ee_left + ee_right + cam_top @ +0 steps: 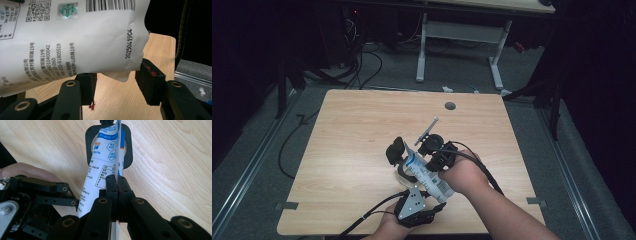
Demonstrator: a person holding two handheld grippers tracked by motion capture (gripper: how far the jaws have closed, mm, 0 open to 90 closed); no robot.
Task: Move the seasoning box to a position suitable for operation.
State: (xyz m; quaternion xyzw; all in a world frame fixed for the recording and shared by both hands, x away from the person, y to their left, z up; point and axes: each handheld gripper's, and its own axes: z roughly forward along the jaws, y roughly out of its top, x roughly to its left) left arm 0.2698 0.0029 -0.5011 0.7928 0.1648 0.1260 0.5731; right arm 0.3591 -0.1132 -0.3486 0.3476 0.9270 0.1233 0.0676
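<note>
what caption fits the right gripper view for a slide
Right claw shut on the edge of a white and blue printed pouch above the wooden table, left claw beside it.

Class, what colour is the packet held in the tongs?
The packet is white with black print, shown best in the left gripper view.

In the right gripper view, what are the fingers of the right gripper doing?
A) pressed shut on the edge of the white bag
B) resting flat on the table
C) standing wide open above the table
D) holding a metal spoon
A: the right gripper has its fingers pressed together on the white bag.
</note>
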